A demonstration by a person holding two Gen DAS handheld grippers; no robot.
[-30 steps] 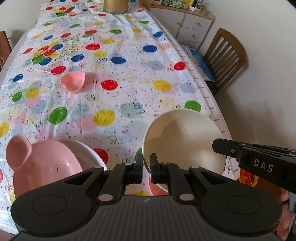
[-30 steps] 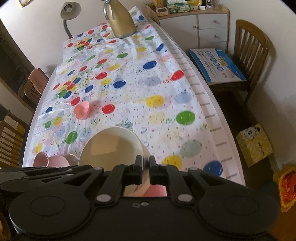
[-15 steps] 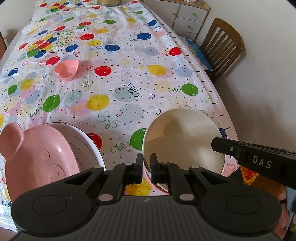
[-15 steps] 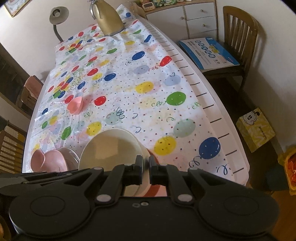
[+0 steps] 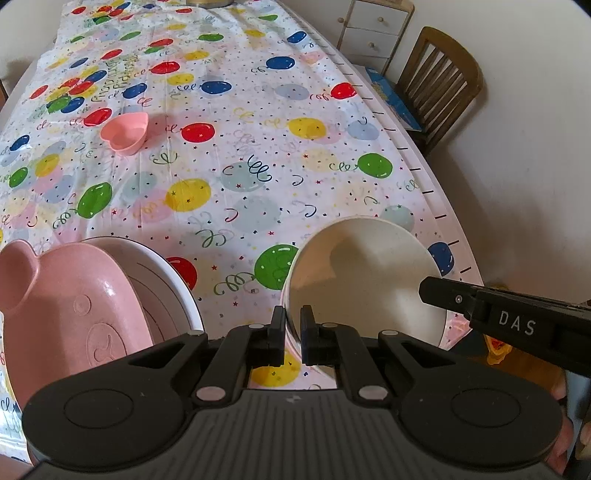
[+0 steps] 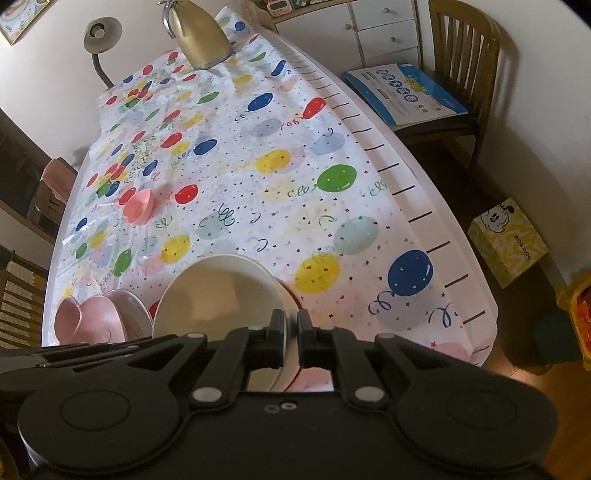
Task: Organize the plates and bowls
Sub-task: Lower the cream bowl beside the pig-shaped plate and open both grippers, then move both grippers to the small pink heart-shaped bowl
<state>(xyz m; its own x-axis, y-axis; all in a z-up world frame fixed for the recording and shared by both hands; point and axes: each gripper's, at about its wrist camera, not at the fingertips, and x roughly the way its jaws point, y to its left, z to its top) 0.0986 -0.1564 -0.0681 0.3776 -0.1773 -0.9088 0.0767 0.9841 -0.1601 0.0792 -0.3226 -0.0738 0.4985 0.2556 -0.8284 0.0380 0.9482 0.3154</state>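
Observation:
A cream bowl [image 5: 365, 273] sits near the table's front right corner, seemingly stacked on other dishes whose rims show beneath it. My left gripper [image 5: 293, 326] is shut on its near left rim. My right gripper [image 6: 291, 328] is shut on the right rim of the same cream bowl [image 6: 218, 295]. A pink pig-shaped plate [image 5: 62, 314] lies on a white plate [image 5: 162, 273] at the front left. A small pink heart-shaped bowl [image 5: 125, 133] stands alone further back on the left; it also shows in the right wrist view [image 6: 138, 206].
The table wears a balloon-print cloth [image 5: 258, 147]. A gold kettle [image 6: 201, 37] and a desk lamp [image 6: 99, 40] stand at the far end. A wooden chair [image 5: 439, 81] with a blue box on it, a white drawer cabinet [image 6: 384, 26] and a yellow carton [image 6: 508, 242] are to the right.
Both grippers stay shut on the cream bowl. The views have shifted: the table now looks nearer and the bowl sits lower by the front edge.

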